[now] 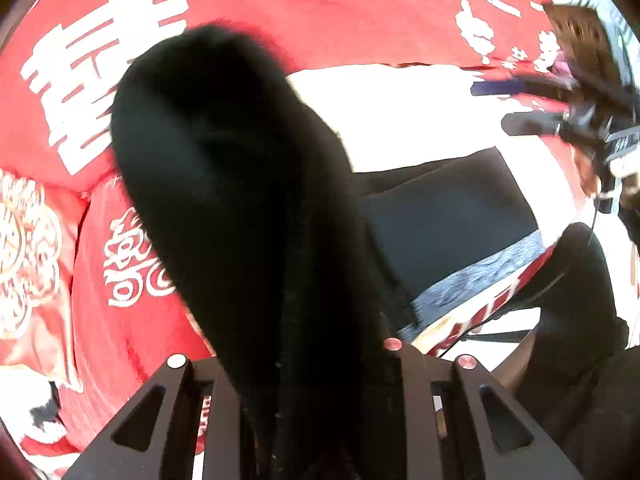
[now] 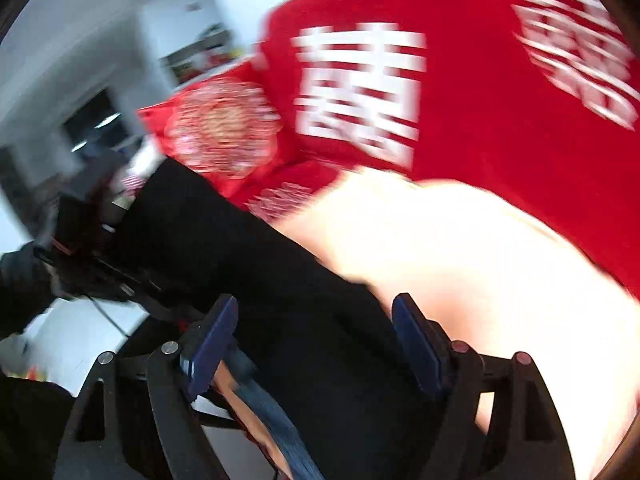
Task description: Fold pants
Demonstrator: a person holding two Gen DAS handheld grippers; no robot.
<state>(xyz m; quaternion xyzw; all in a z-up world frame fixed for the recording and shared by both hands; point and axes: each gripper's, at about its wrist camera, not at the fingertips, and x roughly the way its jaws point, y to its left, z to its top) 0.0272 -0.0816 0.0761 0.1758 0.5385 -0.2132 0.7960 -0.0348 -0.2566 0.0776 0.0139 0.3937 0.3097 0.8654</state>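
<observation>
Already the fold looks partly made, though far from finished: the black soft-cloth pants [image 1: 240,200] rise in a bunched hump from the left gripper [image 1: 304,392], whose fingers are drawn in tight on the cloth, while a flatter doubled section of the same garment lies to the right in the left wrist view, resting on the white surface [image 1: 400,108]. The right gripper [image 2: 316,340] stands with its blue-padded fingers [image 2: 212,340] spread wide; black cloth lies between and under them, but the pads do not press on it, so I judge it has no hold. My guess is that one end is being carried over toward the other, and that laying it flat, squaring the edges and any further fold remain. A grey patterned waistband edge [image 1: 480,276] shows at the near right of the flat section, close to the white surface's near border, so little room is left on that side. Far and left, the red cloth with white printed characters [image 1: 340,12] spreads widely and looks free for a sweep. Whether a desk or a bed lies beneath I cannot tell.
</observation>
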